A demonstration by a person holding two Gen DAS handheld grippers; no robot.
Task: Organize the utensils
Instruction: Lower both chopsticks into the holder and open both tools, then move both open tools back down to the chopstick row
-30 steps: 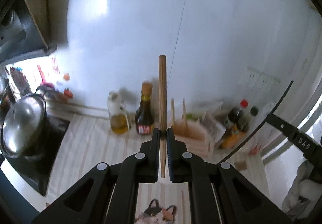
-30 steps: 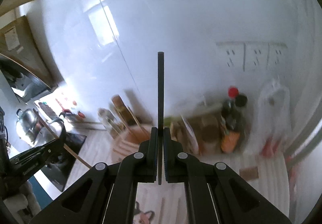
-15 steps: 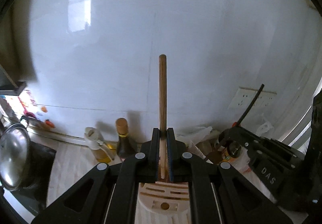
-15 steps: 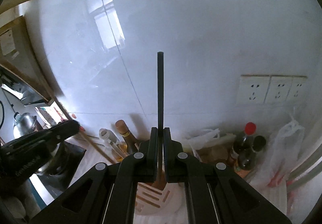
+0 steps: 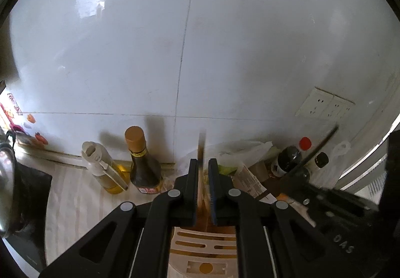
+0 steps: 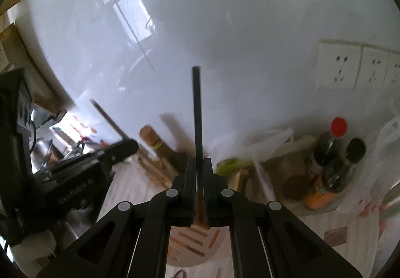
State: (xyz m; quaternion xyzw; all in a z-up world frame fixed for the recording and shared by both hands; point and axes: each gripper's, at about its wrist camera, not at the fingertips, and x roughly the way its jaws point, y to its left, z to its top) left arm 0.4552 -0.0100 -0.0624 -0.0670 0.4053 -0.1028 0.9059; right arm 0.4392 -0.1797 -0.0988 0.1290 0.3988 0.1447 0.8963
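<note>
My left gripper has its jaws slightly parted around a wooden chopstick, which stands blurred between them with its lower end down in the slotted wooden utensil holder directly below. My right gripper is shut on a black chopstick held upright, above the same holder. The right gripper and its black chopstick also show at the right of the left wrist view.
A white tiled wall stands close behind. A dark sauce bottle and an oil bottle stand left of the holder. More bottles and plastic bags sit at the right. A steel pot is at the far left.
Both grippers moved forward over the holder. The left jaws loosened and the wooden chopstick slid down between them into the holder. The black chopstick stays clamped.
</note>
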